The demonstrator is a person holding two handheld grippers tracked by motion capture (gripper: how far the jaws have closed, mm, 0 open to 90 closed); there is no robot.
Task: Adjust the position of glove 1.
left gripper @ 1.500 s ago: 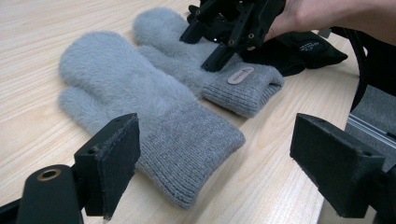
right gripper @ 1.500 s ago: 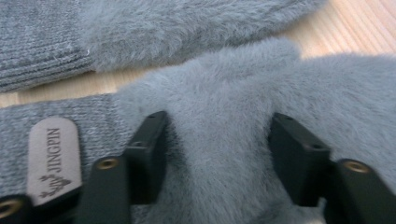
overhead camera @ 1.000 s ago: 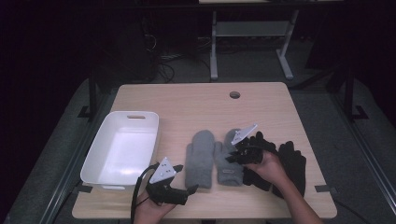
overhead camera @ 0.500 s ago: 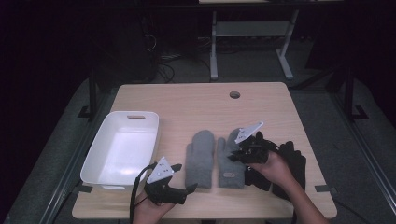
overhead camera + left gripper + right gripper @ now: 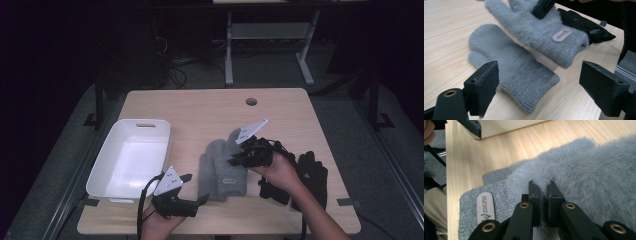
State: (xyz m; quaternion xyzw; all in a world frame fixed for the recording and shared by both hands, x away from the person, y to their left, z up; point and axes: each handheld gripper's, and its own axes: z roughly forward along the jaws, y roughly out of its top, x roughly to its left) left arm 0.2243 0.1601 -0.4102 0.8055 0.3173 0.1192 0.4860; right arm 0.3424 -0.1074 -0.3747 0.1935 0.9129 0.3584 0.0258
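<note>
Soft, very light and limp: grey fluffy mitten [image 5: 586, 170], sure to droop and fold wherever not supported. Not fragile and not slippery, since long fibres catch well on pads. Best to pinch through both layers in the middle of the palm or at the ribbed cuff, where the knit is firmer; a pinch on fluff alone probably slips out.

Right gripper [image 5: 543, 185] closed tight, jaws biting into the fluffy body just past the cuff. In the left gripper view, held above the second mitten [image 5: 506, 60], cuff end hanging free. Near the middle of the counter [image 5: 200, 110], between white tray [image 5: 102, 170] and black gloves [image 5: 312, 175].

Left gripper [image 5: 196, 189] wide open, nothing inside, at the near edge.

Pale grey, thumb apart, ribbed darker cuff, small pinkish label reading JINGPIN.
</note>
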